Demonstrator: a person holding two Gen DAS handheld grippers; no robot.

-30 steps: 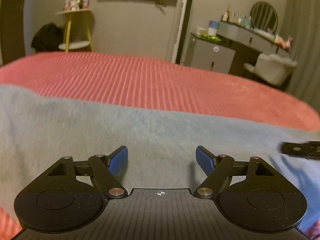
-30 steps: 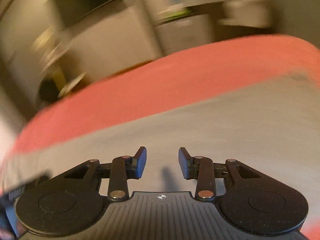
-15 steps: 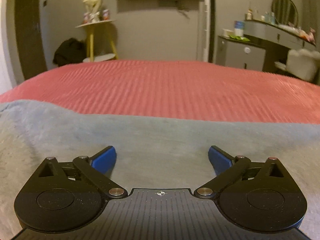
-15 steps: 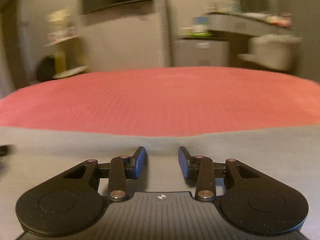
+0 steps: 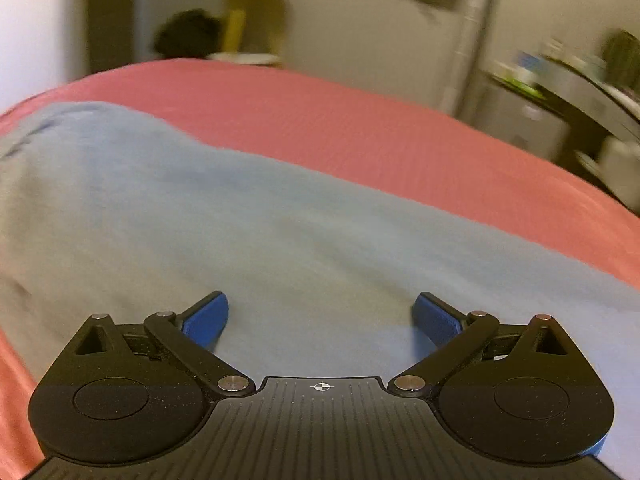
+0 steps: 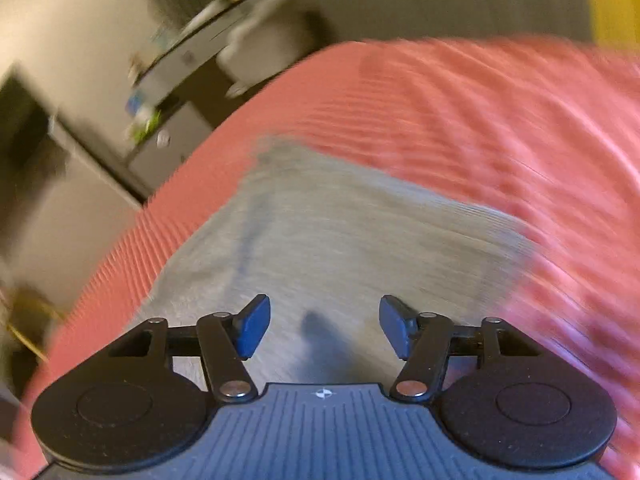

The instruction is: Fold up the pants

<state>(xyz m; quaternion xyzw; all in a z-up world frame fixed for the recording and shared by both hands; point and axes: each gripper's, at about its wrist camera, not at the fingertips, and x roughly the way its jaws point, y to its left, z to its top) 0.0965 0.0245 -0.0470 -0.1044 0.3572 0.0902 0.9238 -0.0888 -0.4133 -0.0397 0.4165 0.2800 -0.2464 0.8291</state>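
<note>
Light blue-grey pants [image 5: 248,220] lie flat on a red ribbed bedspread [image 5: 380,132]. In the left wrist view they stretch from the left edge to the right. My left gripper [image 5: 320,316] is wide open and empty, just above the fabric. In the right wrist view one squared end of the pants [image 6: 352,220] lies ahead on the bedspread [image 6: 500,120]. My right gripper [image 6: 324,324] is open and empty, low over the cloth. Both views are motion-blurred.
Beyond the bed stand a grey cabinet and dresser [image 5: 532,116] at the right, a yellow side table [image 5: 244,12] with a dark bag [image 5: 188,36] at the back, and a white chair [image 6: 264,48]. The bedspread extends around the pants.
Both grippers have swung: the left view now turns left along the pants, the right view turns right toward the pants' end. The right jaws have opened wider. Left jaws stay wide open.
</note>
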